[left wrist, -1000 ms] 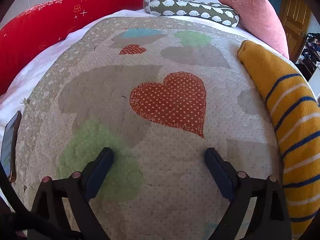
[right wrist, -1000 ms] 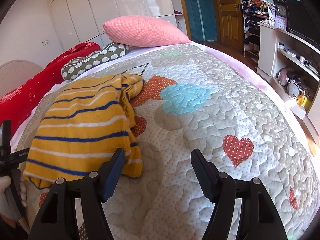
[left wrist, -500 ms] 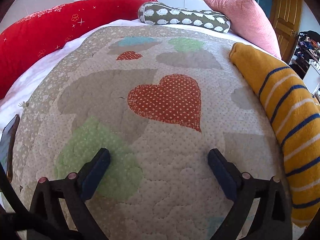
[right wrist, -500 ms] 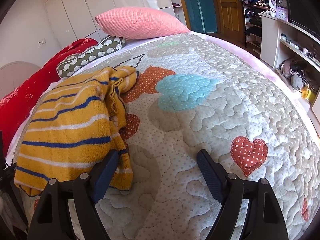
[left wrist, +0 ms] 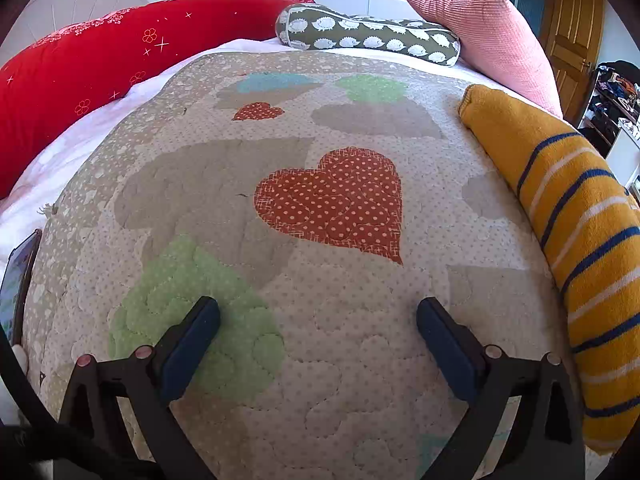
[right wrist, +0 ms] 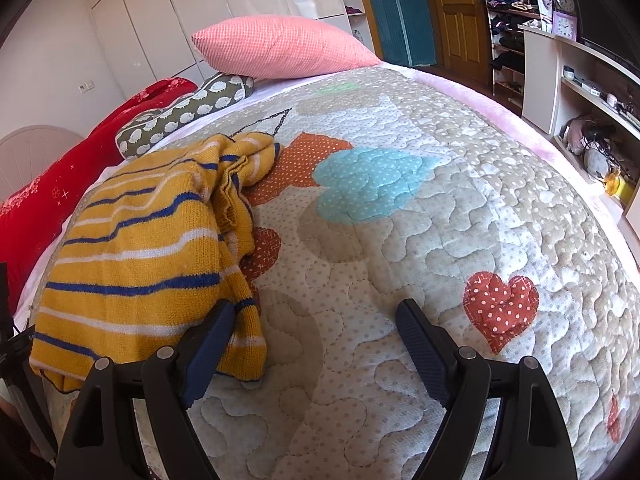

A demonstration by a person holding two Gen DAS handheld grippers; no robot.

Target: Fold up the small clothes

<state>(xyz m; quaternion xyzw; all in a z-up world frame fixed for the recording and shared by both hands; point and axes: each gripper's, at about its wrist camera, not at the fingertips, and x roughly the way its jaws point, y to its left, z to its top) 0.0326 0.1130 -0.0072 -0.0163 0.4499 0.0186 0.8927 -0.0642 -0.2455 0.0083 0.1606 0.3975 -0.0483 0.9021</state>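
while both tongs hang above the quilt [left wrist: 360, 360], neither has hold of anything. the left gripper [left wrist: 318, 312] is spread wide, its blue-padded fingers [left wrist: 192, 340] over a green patch and pale dotted cloth, with the yellow striped sweater [left wrist: 580, 248] lying well off to its right along the quilt's edge. the right gripper [right wrist: 316, 320] is equally wide apart; its left finger [right wrist: 208, 352] sits just in front of the sweater's [right wrist: 140, 264] near hem, though contact cannot be told. the sweater lies crumpled on the quilt [right wrist: 400, 240], below a pink pillow [right wrist: 280, 48].
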